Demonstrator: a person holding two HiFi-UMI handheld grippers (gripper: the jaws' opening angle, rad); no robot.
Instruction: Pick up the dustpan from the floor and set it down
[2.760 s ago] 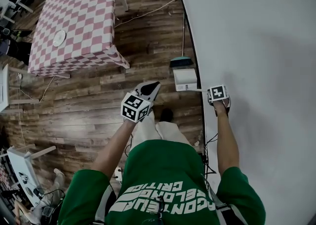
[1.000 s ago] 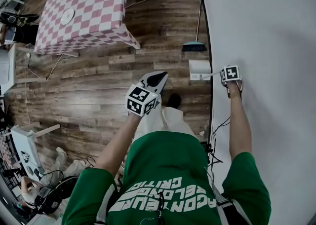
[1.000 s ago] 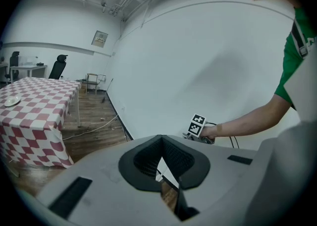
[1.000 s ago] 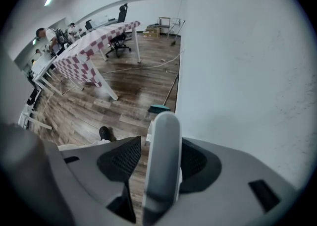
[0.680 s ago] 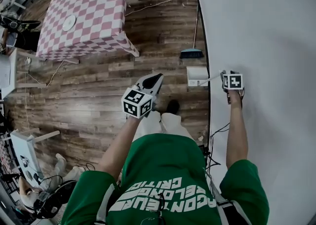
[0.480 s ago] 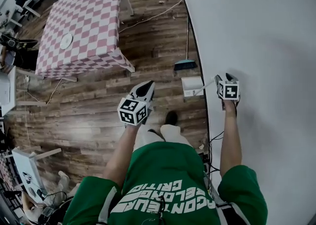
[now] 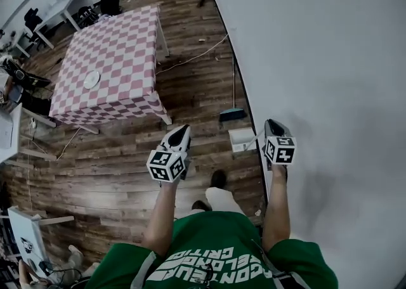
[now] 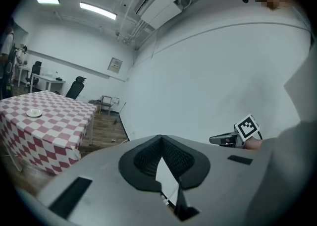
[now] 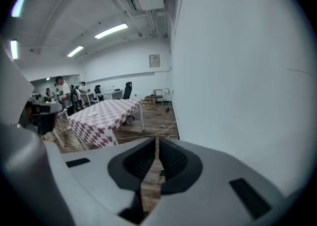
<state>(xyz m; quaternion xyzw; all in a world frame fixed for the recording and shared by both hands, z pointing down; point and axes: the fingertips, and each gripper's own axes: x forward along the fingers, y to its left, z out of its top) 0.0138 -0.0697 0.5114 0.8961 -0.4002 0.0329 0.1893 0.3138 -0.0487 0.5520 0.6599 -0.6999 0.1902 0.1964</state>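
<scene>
Left tongs (image 7: 184,129) closed, empty; right tongs (image 7: 271,123) just closing, empty, seemingly nearly together.

The dustpan (image 7: 242,139) is a small, pale, box-shaped pan resting on the wooden floor (image 7: 190,91), at the floor's right edge by the foot of the white wall (image 7: 317,59). A thin pale handle slants up from its right side towards the wall. Nothing grips it.

Dustpan (image 7: 241,139) handle end hidden by right gripper (image 7: 272,124), white disc (image 7: 92,79) indistinct
</scene>
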